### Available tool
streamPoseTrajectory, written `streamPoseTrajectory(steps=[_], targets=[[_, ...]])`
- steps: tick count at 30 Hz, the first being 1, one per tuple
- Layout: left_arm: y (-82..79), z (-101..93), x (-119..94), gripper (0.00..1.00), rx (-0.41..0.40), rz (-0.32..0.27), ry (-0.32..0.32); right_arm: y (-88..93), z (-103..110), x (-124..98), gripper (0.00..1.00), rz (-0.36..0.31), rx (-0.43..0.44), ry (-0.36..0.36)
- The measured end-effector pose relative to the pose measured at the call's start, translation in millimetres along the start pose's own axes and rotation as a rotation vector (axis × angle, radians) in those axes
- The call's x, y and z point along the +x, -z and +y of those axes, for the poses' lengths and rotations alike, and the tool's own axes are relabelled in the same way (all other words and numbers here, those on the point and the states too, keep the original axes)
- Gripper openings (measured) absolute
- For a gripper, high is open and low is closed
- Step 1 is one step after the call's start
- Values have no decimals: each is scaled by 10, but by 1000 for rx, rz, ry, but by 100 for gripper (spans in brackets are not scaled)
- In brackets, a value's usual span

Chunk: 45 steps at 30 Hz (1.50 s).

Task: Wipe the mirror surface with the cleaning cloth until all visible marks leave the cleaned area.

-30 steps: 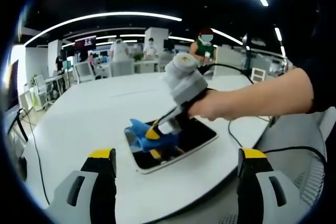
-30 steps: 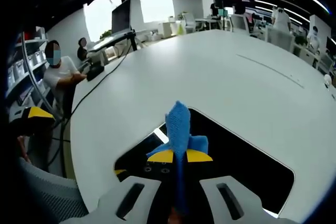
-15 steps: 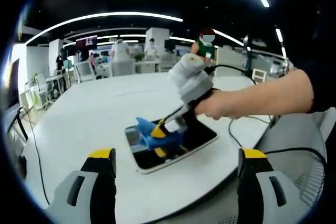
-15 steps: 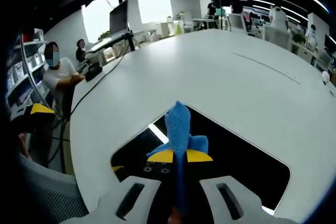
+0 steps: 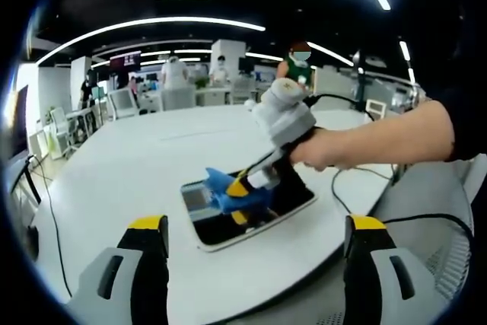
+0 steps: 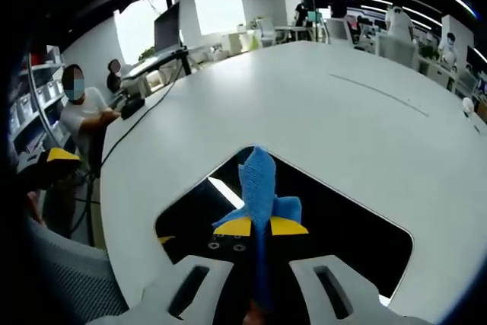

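The mirror (image 5: 251, 207) lay flat on the white table (image 5: 129, 173), a dark rectangle with a pale rim, near the table's edge closest to me. In the right gripper view its glass (image 6: 342, 226) showed black, with a bright streak of reflected light near my jaws. The blue cleaning cloth (image 6: 259, 188) sat pinched between the yellow tips of my right gripper (image 6: 256, 227), jaws closed tight on it, its free end standing up past them over the mirror. In the left gripper view that same gripper (image 5: 242, 188), held in my hand (image 5: 323, 154), pressed the cloth (image 5: 228, 197) down on the mirror's surface. My left gripper (image 5: 255, 227) stood wide open with nothing in it, well apart from the mirror. Beyond the table stood chairs (image 5: 122, 103) and several people (image 5: 295, 66)
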State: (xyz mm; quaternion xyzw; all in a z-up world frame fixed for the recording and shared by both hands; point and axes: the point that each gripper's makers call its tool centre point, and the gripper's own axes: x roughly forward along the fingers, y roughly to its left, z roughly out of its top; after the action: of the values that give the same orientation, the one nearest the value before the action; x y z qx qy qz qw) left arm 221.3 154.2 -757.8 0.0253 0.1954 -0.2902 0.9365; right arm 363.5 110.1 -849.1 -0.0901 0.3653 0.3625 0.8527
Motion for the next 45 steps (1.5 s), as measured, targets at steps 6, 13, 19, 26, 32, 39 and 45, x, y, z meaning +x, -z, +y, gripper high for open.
streamPoseTrajectory(steps=[6,13,19,26,32,39,45], targets=[[-1,-5,0,96,2,4,-1,16,-27,-26,1,-2,5,2],[1,-7,1,96,4,6,0,35,-58,-57,1,-2,13,6],[1,-9,2,96,3,7,2,56,-97,-84,1,-1,18,11],[9,-17,6,96,4,12,9,101,-186,-129,1,1,28,21],[9,-18,9,96,6,11,10,126,-220,-165,1,2,31,30],[7,-21,13,96,7,11,12,159,-251,-213,1,8,31,36],[-8,-12,10,97,10,2,6,180,-263,-251,1,7,18,43]])
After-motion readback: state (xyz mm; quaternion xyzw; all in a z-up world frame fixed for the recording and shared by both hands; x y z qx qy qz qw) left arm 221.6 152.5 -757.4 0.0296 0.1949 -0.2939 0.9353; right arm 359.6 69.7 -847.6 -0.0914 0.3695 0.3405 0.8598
